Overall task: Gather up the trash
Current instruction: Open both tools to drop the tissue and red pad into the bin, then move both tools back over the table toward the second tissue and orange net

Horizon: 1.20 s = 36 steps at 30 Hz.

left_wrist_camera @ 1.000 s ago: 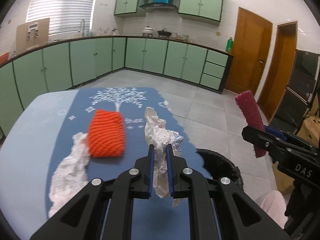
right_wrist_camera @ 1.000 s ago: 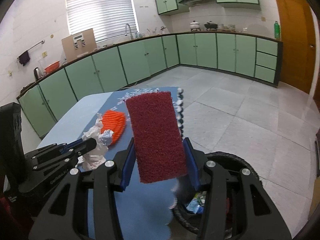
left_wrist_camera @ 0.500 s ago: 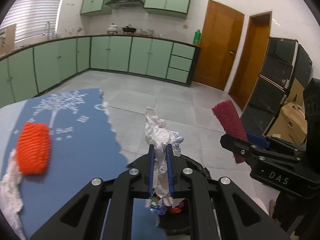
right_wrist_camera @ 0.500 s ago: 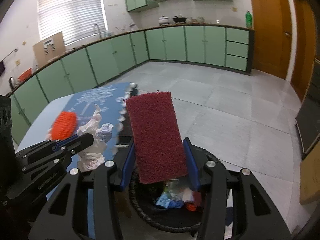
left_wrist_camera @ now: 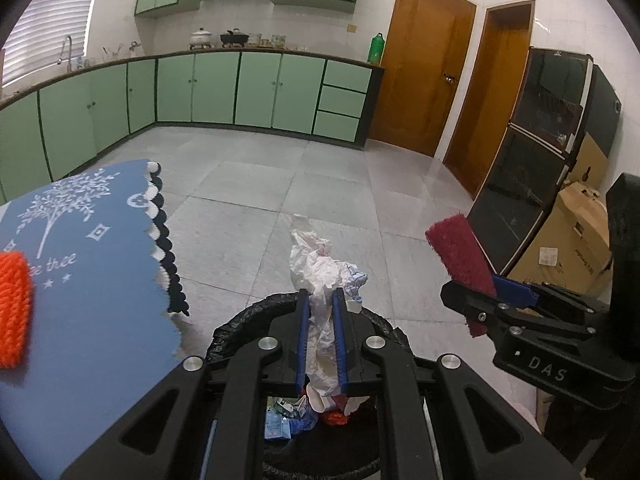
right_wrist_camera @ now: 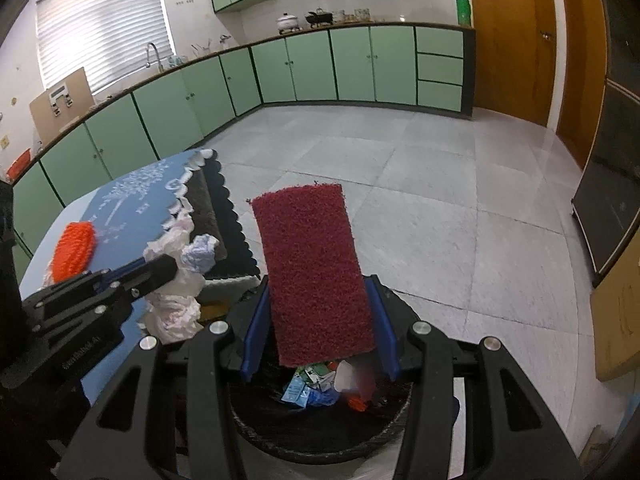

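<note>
Left wrist view: we've swung both grippers off the table since a second ago. The black trash bin (left_wrist_camera: 248,320) now fills bottom center, where before only its edge showed at lower right. The blue tablecloth (left_wrist_camera: 80,280) has slid to the left edge, and the white paper lying beside the orange mesh is out of frame.

Left gripper (left_wrist_camera: 321,304) is clamped narrow on one crumpled white tissue wad (left_wrist_camera: 316,268), held right over the bin opening. Right gripper (right_wrist_camera: 318,300) pinches one dark red scouring pad (right_wrist_camera: 316,272) by its side edges, standing upright above the same bin (right_wrist_camera: 320,432).

We count:
- 1 tissue wad, 1 scouring pad, both in jaws
- 1 orange mesh scrubber (right_wrist_camera: 74,250), on the tablecloth at left
- 1 bin, with mixed litter (right_wrist_camera: 316,388) inside; we can't count its pieces
</note>
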Motion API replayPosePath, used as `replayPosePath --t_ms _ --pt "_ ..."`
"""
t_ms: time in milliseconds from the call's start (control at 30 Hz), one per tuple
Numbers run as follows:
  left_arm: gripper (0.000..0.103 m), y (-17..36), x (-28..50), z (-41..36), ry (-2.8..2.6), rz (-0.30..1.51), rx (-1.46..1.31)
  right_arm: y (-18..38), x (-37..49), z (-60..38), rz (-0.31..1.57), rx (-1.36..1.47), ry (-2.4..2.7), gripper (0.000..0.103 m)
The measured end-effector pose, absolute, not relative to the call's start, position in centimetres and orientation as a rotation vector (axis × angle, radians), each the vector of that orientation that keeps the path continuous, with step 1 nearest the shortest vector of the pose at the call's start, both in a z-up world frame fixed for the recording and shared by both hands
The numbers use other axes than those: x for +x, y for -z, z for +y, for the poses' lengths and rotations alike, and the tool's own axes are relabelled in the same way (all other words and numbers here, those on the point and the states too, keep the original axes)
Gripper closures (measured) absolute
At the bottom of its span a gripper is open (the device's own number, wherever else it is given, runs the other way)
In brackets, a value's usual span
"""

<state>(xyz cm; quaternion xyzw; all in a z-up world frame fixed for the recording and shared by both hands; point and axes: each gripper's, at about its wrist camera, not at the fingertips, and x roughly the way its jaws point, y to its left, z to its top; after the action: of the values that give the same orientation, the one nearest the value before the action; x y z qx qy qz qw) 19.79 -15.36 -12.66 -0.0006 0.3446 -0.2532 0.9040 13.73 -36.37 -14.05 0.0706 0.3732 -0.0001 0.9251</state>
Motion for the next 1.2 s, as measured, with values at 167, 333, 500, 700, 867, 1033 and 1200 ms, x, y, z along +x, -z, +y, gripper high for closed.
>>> replayPosePath --t_ms 167,333,500,700,867,1033,1200 --pt "0.09 13.5 20.7 -16.3 0.534 0.746 0.005 15.7 15.1 -37.3 0.817 0.161 0.017 0.055" --pt "0.071 13.7 21.1 -16.3 0.533 0.755 -0.004 16.6 15.2 -37.9 0.839 0.162 0.056 0.036" --pt "0.064 12.9 20.8 -15.3 0.514 0.738 -0.012 16.1 14.1 -38.3 0.815 0.159 0.09 0.019" --pt "0.05 10.8 19.5 -12.5 0.474 0.689 -0.008 13.9 12.9 -37.5 0.768 0.15 0.091 0.012" --pt "0.038 9.0 18.0 -8.7 0.423 0.647 -0.026 11.3 11.5 -35.6 0.722 0.187 0.05 0.01" --pt "0.024 7.5 15.9 -3.8 0.346 0.623 -0.054 9.1 10.1 -32.5 0.665 0.237 -0.019 0.006" --pt "0.018 6.8 13.9 1.3 0.238 0.602 -0.073 7.7 9.8 -28.0 0.648 0.229 -0.1 0.005"
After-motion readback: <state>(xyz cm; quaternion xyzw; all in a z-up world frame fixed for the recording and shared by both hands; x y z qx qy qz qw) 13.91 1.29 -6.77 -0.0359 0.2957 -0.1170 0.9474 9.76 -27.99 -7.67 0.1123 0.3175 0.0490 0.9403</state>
